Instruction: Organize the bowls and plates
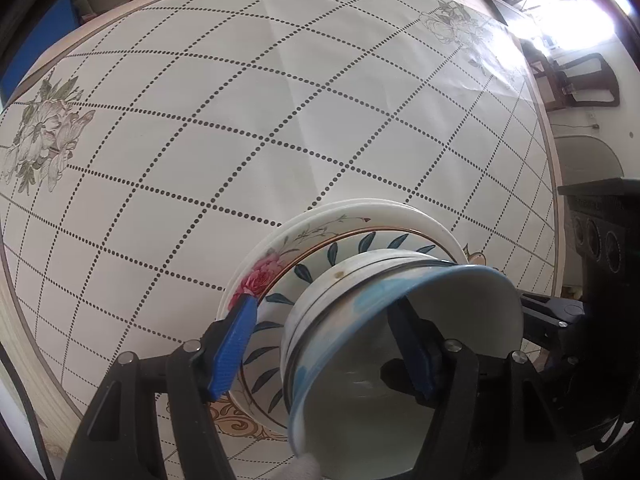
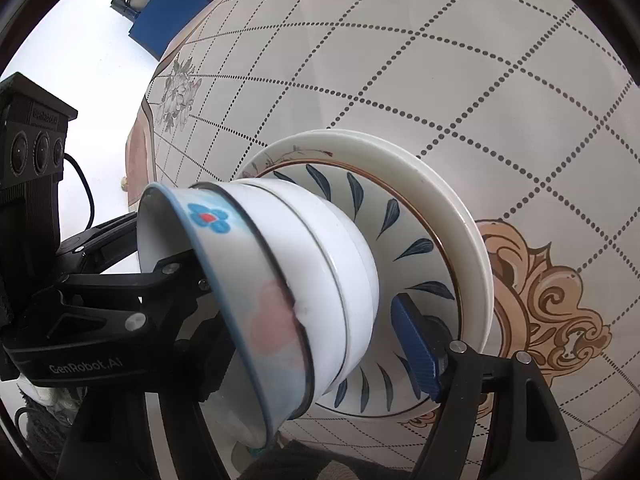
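Near the worktop's edge, by the tan scroll print, stands one stack. White plates lie at the bottom, then a leaf-patterned dish, two white bowls and a blue-rimmed bowl on top. My left tool stands wide across that top bowl's wall, one finger inside and the other clear outside over the dish. My right tool is also wide: its visible finger hangs apart from the bowls, while the other is hidden behind them.
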Motion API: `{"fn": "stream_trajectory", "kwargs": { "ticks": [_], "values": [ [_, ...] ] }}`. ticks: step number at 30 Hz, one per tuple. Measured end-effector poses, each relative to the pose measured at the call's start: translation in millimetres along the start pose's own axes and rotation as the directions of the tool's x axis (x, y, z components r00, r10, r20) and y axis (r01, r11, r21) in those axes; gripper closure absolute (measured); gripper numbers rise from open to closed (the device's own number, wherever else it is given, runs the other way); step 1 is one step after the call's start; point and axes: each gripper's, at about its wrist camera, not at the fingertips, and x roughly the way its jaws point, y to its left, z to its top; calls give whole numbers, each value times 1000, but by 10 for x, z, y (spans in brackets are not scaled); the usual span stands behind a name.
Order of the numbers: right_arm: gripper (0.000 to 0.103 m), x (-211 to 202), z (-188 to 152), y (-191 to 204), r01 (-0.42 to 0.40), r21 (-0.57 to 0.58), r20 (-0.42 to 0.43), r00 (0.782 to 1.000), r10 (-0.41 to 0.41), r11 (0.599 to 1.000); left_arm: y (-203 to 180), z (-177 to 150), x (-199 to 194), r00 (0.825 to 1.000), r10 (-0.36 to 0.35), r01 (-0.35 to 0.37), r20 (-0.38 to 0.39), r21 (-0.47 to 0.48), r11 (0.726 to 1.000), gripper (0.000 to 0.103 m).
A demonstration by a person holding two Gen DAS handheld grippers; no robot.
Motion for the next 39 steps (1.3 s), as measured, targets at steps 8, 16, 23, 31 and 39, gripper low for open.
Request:
{"fn": "stream_trajectory", "kwargs": {
  "ticks": [8, 16, 23, 31, 39],
  "values": [
    [12, -381, -207, 191, 164, -36, 113, 981, -159, 986, 5, -302, -412, 981, 125, -120, 150, -46, 992, 34],
    [0, -958, -729, 580, 428, -27, 333, 856, -395, 904, -93, -852, -999, 908, 258, -220, 329, -147, 964, 20],
    [0, -1311, -1380, 804, 518, 6, 441, 766, -467, 855, -348, -1400, -1403, 844, 334, -268, 420, -210, 940, 18],
    [0, -1843, -2158, 1114, 554, 3, 568, 684, -457, 833, -705, -2008, -1813, 800, 331, -237, 501, -243, 941, 18],
    [0, -2366, -3027, 1322, 573, -30, 682, 611, -402, 819, -1236, -2742, -2236, 719, 346, -222, 603, -272, 936, 18]
  ]
}}
